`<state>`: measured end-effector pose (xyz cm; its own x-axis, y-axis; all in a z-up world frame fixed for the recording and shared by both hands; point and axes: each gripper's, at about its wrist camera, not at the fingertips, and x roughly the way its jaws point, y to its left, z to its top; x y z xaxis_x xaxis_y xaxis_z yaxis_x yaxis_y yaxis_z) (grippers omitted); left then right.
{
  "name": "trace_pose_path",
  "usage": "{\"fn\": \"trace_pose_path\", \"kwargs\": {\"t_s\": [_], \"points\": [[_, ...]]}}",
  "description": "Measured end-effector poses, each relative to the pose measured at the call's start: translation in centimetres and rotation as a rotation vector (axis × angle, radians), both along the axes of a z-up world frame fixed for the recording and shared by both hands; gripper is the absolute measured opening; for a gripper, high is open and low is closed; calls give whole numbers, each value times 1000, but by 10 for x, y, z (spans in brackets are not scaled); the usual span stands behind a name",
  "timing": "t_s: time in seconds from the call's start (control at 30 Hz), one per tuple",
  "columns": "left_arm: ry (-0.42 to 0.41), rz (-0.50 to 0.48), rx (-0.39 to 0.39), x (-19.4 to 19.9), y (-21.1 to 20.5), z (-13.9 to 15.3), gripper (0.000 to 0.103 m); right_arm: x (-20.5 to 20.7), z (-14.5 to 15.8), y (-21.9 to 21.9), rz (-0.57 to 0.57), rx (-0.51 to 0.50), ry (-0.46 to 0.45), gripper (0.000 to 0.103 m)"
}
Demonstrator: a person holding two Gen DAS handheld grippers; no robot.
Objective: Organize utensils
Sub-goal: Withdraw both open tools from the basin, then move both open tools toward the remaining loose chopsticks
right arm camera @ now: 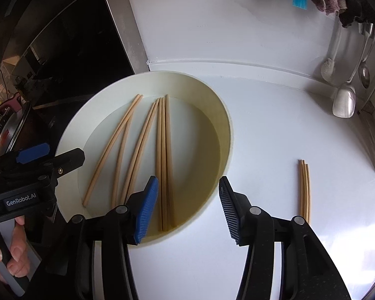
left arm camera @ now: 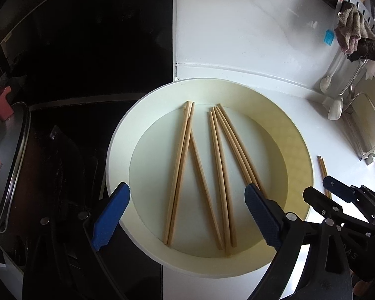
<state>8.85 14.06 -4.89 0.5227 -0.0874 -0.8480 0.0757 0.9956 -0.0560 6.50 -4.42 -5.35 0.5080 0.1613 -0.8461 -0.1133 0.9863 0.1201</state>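
Seven chopsticks lie in one bowl. Three sticks lie on the worktop. Both grippers, left and right, gape empty.

chopsticks in bowl (more beside)

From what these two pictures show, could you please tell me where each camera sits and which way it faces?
Left wrist view: on the left gripper, looking down along its open jaws into the white bowl of chopsticks; the right gripper shows at the lower right.
Right wrist view: on the right gripper, looking down over the bowl's right rim and the white counter, jaws open and empty; the left gripper and the person's fingers show at left.
Shared: bowl, chopsticks, the loose chopstick bundle on the counter, the hanging ladle.
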Motion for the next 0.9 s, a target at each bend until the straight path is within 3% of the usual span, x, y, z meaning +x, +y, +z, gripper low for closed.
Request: {"fn": "trace_pose_path", "kwargs": {"t_s": [0.5, 0.9], "points": [[-28, -49, -10, -52, -57, 19, 92, -65, 15, -73, -59, -11, -34, 56], [15, -92, 1, -85, -123, 6, 94, -104, 2, -156, -141, -15, -18, 60]]}}
